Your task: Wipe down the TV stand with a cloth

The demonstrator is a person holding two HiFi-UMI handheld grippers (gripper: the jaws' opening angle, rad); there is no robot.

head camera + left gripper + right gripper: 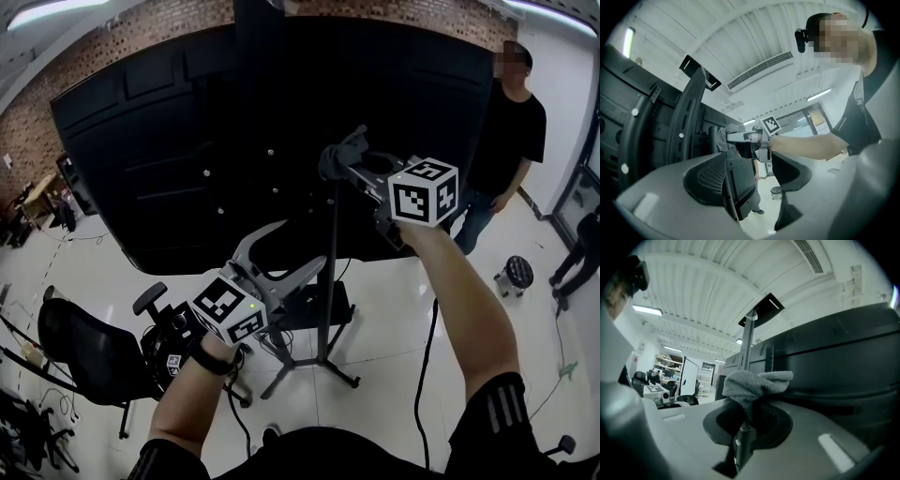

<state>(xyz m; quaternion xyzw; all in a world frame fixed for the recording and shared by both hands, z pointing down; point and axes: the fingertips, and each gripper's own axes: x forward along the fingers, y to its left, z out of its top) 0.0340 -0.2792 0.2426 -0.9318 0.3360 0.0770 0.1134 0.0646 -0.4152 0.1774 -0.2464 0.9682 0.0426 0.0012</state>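
Observation:
The TV stand's thin upright pole [332, 272] rises in front of the big black back of the TV [187, 141] and ends in tripod legs [323, 367]. My right gripper [349, 161] is shut on a grey cloth [339, 153], held against the top of the pole. In the right gripper view the bunched cloth [757, 382] sticks up from the shut right gripper [743, 426], with the TV back [843, 362] just beyond. My left gripper [302, 247] is open and empty, lower and left of the pole. Through the left gripper [764, 183] I see the cloth [727, 136].
A person in black [511, 122] stands at the right beside the TV, with a small round stool [514, 272] near their feet. A black office chair [84, 349] stands at the lower left. Cables trail on the white floor [394, 300].

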